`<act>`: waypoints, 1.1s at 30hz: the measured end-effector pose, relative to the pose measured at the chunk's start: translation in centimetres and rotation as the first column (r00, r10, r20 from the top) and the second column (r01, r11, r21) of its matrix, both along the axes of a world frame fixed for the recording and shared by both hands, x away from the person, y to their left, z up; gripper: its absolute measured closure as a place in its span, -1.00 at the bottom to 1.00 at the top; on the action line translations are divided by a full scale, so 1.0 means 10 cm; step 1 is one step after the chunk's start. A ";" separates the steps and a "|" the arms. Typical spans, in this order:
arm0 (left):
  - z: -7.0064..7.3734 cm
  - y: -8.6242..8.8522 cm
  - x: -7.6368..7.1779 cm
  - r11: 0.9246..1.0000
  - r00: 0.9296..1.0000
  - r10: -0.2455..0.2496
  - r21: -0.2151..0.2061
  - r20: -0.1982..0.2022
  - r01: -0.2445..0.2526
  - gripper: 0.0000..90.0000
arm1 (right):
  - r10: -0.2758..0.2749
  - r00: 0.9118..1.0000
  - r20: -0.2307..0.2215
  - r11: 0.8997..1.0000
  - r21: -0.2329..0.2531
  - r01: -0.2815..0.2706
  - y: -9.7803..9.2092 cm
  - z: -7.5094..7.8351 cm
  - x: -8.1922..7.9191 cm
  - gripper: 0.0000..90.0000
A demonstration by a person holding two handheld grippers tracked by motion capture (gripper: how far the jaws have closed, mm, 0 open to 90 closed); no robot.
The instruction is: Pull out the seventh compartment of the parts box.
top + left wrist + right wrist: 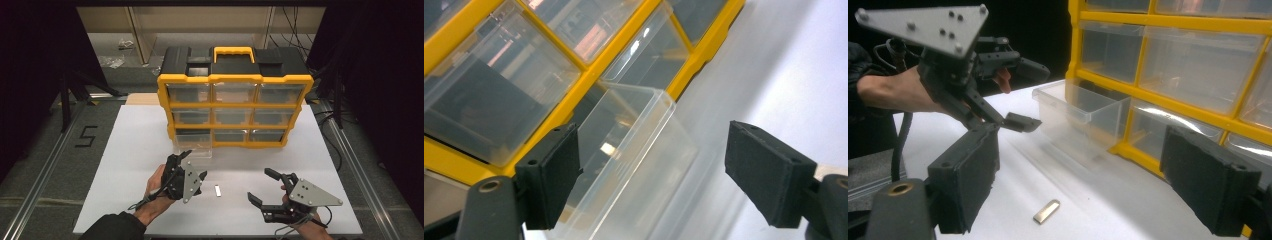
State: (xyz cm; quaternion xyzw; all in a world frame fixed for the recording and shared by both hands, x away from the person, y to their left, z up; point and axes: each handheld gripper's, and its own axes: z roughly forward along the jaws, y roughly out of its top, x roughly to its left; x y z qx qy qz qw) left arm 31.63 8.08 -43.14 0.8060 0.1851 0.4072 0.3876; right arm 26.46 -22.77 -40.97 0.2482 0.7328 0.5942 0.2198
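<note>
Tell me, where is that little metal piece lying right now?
In the high view the small metal piece lies flat on the white table, between the left gripper and the right gripper, in front of the pulled-out clear drawer.

I work at a white rectangular worktop (130, 145) that sits inside a frame of silver metal rails (47, 165). Grey carpeted floor (40, 140) lies around it, and a black number five (86, 136) is marked on that floor to my left. Black curtains (35, 60) hang on both sides and leave the edges of the room dark. Beyond the far edge stands a pale wooden partition (145, 30), with small clear plastic bags (112, 60) lying on the floor at its foot. Black cables (327, 120) trail along the right. Light falls evenly from above on the white surface.
</note>
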 end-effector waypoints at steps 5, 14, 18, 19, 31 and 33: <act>0.04 -0.02 -0.02 0.998 0.998 -0.002 -0.064 -0.063 -0.002 -0.54 | -0.002 1.000 -0.002 1.000 0.005 0.002 -0.01 0.00 0.01 -0.62; 0.04 -0.08 -0.03 0.993 0.988 -0.031 -0.118 -0.154 0.013 -0.56 | -0.005 1.000 -0.002 1.000 0.005 0.005 -0.02 -0.01 0.01 -0.62; 0.05 -0.09 -0.01 0.990 0.984 -0.038 -0.143 -0.177 0.012 -0.56 | -0.006 1.000 -0.002 1.000 0.008 0.006 -0.03 -0.01 0.02 -0.62; 0.05 -0.09 -0.01 0.989 0.983 -0.038 -0.147 -0.180 0.011 -0.56 | -0.006 1.000 -0.002 1.000 0.008 0.006 -0.03 -0.01 0.02 -0.62; 0.08 -0.14 -0.02 0.975 0.958 -0.058 -0.220 -0.280 -0.005 -0.56 | 0.000 1.000 0.003 1.000 0.002 0.000 -0.01 -0.01 0.00 -0.62; 0.08 -0.16 -0.03 0.976 0.953 -0.055 -0.216 -0.297 -0.011 -0.56 | 0.000 1.000 0.002 1.000 0.000 0.000 -0.01 -0.01 0.00 -0.62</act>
